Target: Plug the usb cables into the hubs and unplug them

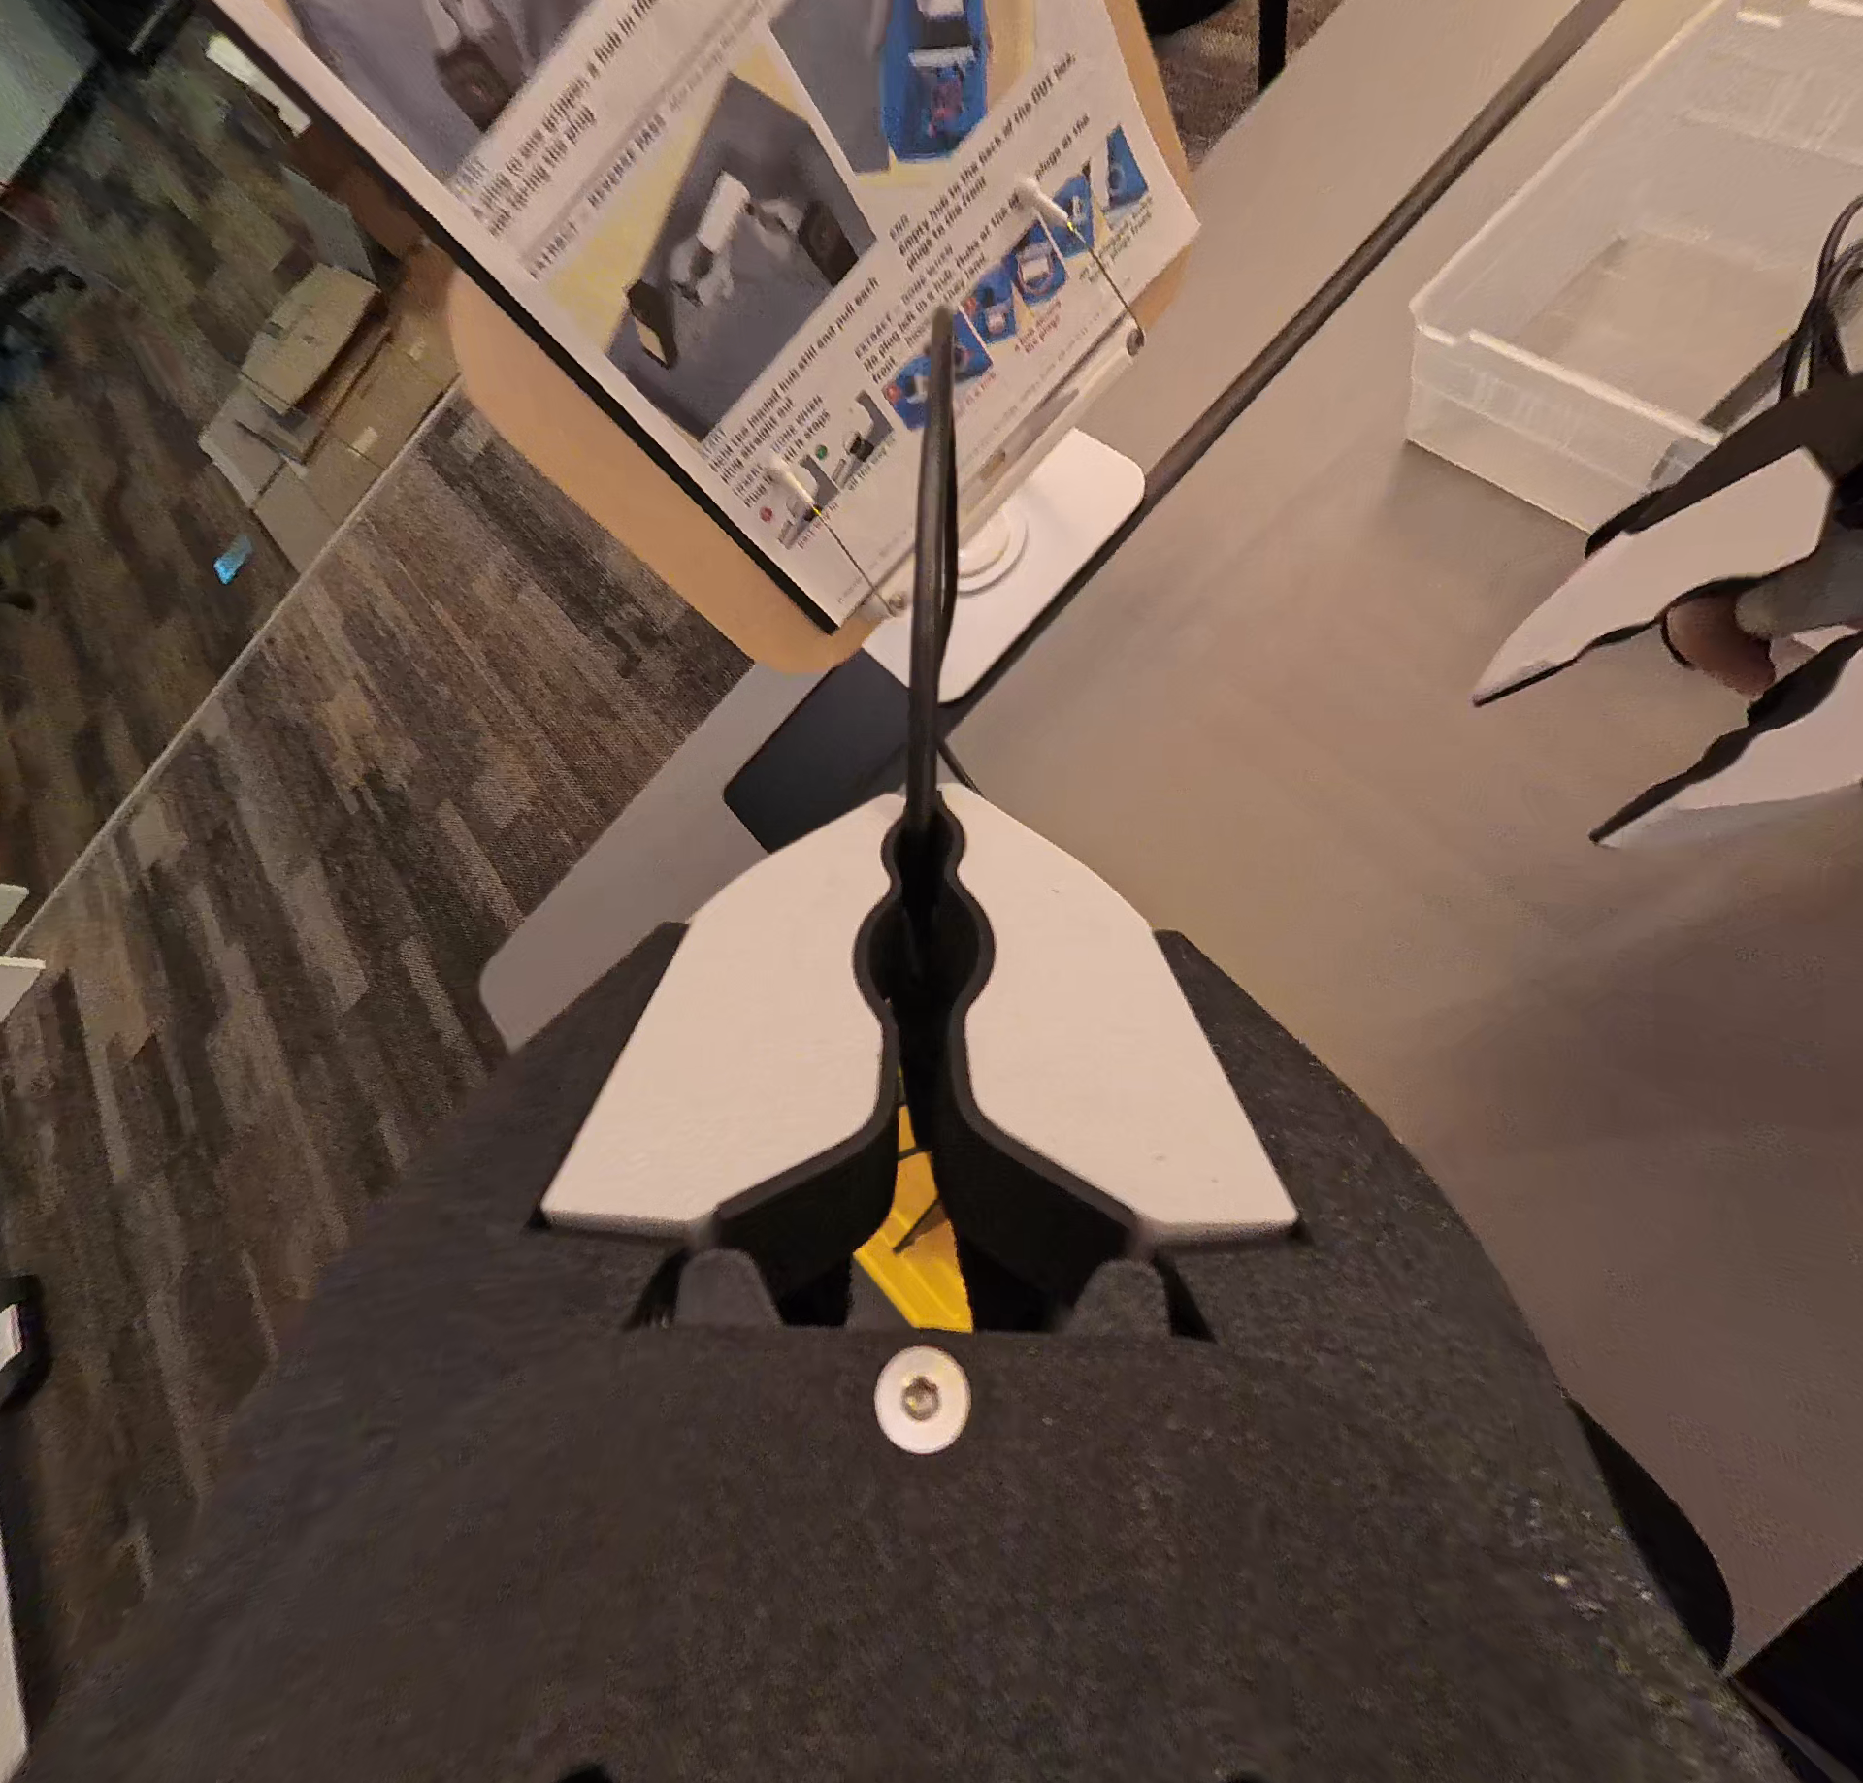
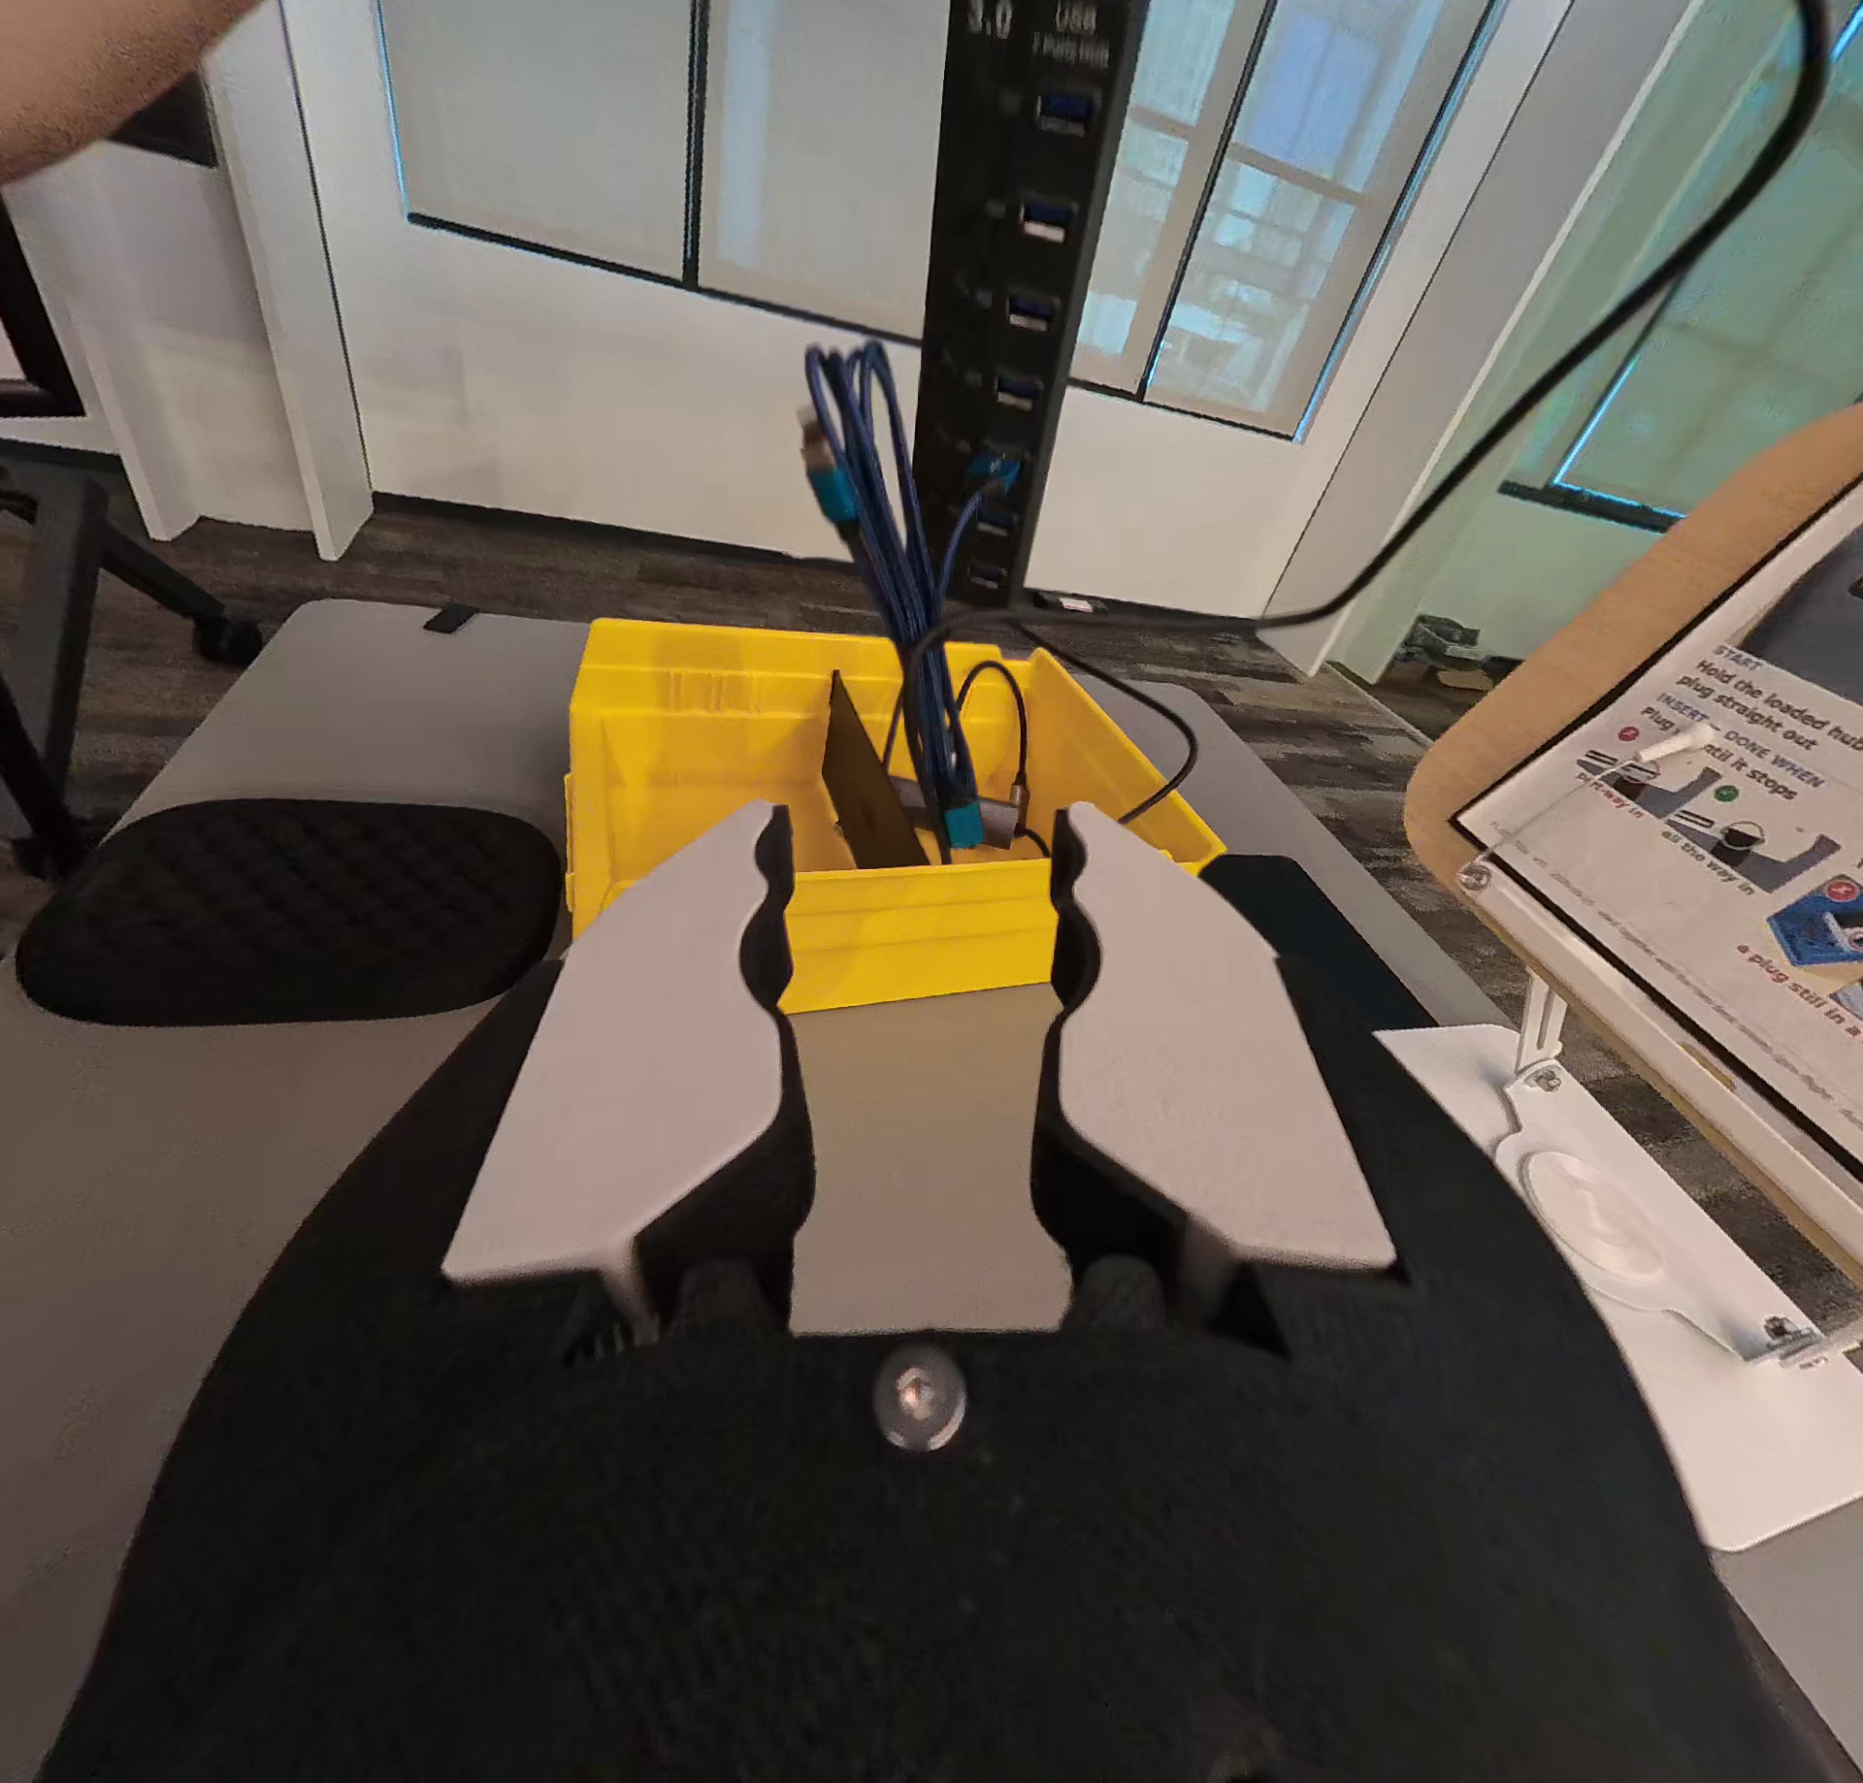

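The black USB hub [image 2: 1038, 273] hangs upright in the air above the yellow bin [image 2: 907, 938], a long stiff bar with a column of ports down its face. One blue braided cable [image 2: 897, 565] is plugged in low on that column; its coiled slack droops into the bin, with a teal plug [image 2: 963, 823] resting near a grey adapter [image 2: 998, 817].

My left gripper [image 1: 922, 878] is closed tight on a thin black cord [image 1: 933, 545] that arcs up out of the tips. I judge this is the hub's own lead, so the hub dangles from it and will swing and twist at a push. My right gripper [image 2: 917, 888] stands wide open and empty, just short of the bin's front wall.

The hub looks light and rigid, its casing smooth. The braided cable is limp and useless to pull on, so I should pinch the hard plug body squarely and draw it straight out along the port axis. A hub held only by its cord offers little resistance, which may let it tilt.

Beyond, a grey table [image 2: 302, 1180] carries a black padded rest [image 2: 282, 908], an instruction sheet on a stand [image 2: 1714, 828] and a clear plastic tray [image 1: 1633, 253].
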Available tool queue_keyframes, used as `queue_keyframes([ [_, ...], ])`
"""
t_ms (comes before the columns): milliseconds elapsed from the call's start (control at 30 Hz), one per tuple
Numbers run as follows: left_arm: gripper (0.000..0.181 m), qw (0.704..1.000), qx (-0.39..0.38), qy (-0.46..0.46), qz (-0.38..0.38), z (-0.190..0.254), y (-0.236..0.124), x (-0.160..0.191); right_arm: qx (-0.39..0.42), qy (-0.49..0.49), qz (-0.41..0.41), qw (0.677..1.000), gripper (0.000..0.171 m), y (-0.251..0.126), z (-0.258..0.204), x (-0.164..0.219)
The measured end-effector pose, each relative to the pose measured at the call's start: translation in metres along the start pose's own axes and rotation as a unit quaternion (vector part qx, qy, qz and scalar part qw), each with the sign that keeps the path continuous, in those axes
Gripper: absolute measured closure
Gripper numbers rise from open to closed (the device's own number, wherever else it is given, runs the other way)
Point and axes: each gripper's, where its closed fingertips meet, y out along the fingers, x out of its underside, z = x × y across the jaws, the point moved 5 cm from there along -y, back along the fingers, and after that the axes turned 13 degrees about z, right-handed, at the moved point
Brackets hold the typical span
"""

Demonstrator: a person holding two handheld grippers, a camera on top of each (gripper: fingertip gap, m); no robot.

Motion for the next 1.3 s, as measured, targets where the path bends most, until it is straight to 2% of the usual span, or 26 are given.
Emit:
queue_keyframes([
  [300,0.181,0.999,-0.019,-0.025,0.044,-0.025,-0.038,-0.094,0.020,0.004,-0.001,1.000,0.121,-0.015,0.012,-0.006],
  [500,0.181,0.998,-0.020,0.005,0.055,-0.007,-0.044,-0.148,0.029,-0.033,0.007,0.999,0.121,-0.024,0.013,-0.024],
  [667,0.181,0.998,0.013,-0.009,0.067,0.021,-0.036,-0.182,0.062,-0.047,0.044,0.996,0.119,-0.033,0.012,-0.049],
  [800,0.181,0.998,0.036,0.001,0.053,0.051,-0.022,-0.189,0.139,-0.083,0.067,0.985,0.105,-0.037,0.015,-0.066],
  [933,0.181,0.995,0.085,-0.007,0.059,0.085,-0.009,-0.194,0.184,-0.109,0.054,0.975,0.105,-0.034,0.018,-0.068],
  [967,0.181,0.994,0.090,0.000,0.056,0.093,-0.006,-0.194,0.186,-0.107,0.047,0.976,0.107,-0.033,0.018,-0.067],
  [1067,0.181,0.993,0.106,0.012,0.048,0.110,0.003,-0.188,0.166,-0.106,0.057,0.979,0.158,-0.037,0.009,-0.072],
  [1200,0.181,0.994,0.101,0.008,0.047,0.114,0.011,-0.178,0.184,-0.094,0.036,0.978,0.161,-0.044,0.016,-0.069],
  [1300,0.181,0.996,0.079,0.018,0.031,0.108,0.016,-0.162,0.149,-0.047,0.020,0.988,0.161,-0.045,0.019,-0.062],
])
